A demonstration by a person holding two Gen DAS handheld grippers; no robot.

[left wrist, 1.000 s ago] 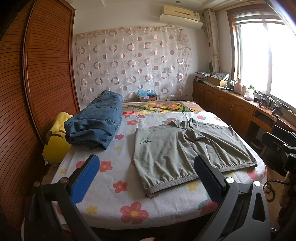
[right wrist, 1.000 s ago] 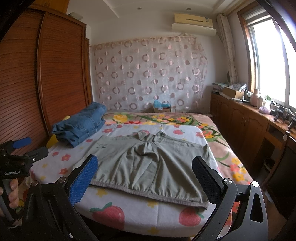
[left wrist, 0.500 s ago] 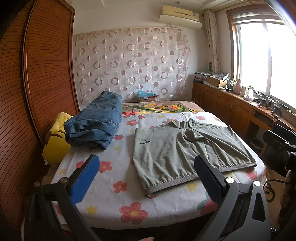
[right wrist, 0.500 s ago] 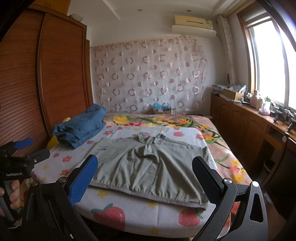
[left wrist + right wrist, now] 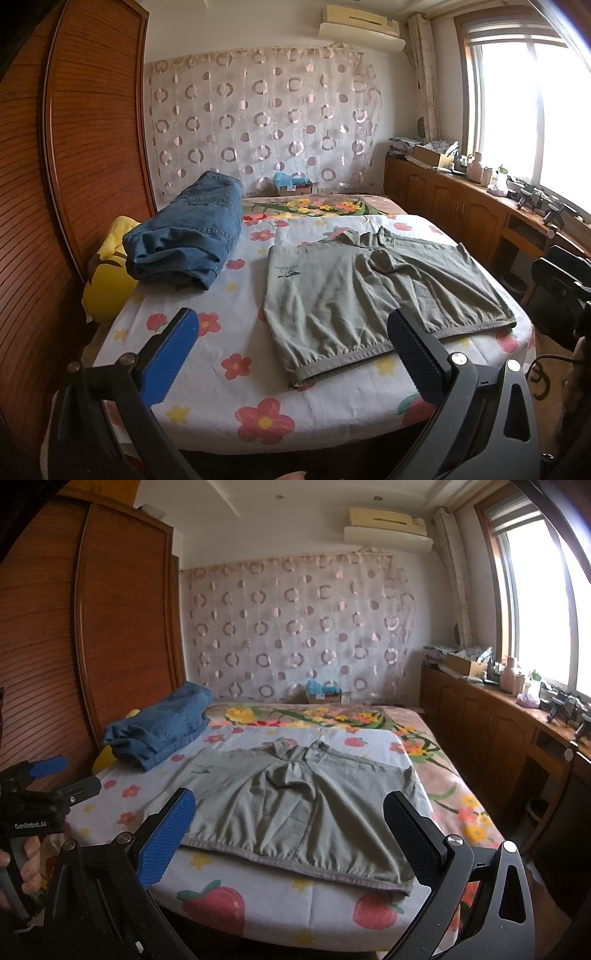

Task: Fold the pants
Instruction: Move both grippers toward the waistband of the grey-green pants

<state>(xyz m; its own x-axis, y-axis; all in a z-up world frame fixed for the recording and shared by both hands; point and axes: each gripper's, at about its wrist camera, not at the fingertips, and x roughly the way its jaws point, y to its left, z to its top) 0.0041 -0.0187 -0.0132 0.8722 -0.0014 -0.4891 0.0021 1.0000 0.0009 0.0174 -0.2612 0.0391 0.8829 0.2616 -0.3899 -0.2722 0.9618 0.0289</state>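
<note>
A pair of grey-green shorts [image 5: 373,291] lies spread flat on the flowered bed sheet [image 5: 236,321], waistband toward the near edge; in the right wrist view the shorts [image 5: 295,805] fill the middle. My left gripper [image 5: 291,339] is open and held short of the bed's near edge, holding nothing. Also open and empty, my right gripper [image 5: 288,819] hovers in front of the waistband. The left gripper [image 5: 44,782] shows at the left of the right wrist view, held in a hand.
Folded blue jeans [image 5: 188,240] lie at the bed's left, beside a yellow cushion [image 5: 107,273]. A wooden wardrobe [image 5: 74,147] stands on the left. A wooden cabinet [image 5: 461,210] with clutter runs under the window on the right.
Both views have shifted very slightly; the right gripper has drawn back and risen a little. The shorts and jeans have not moved.
</note>
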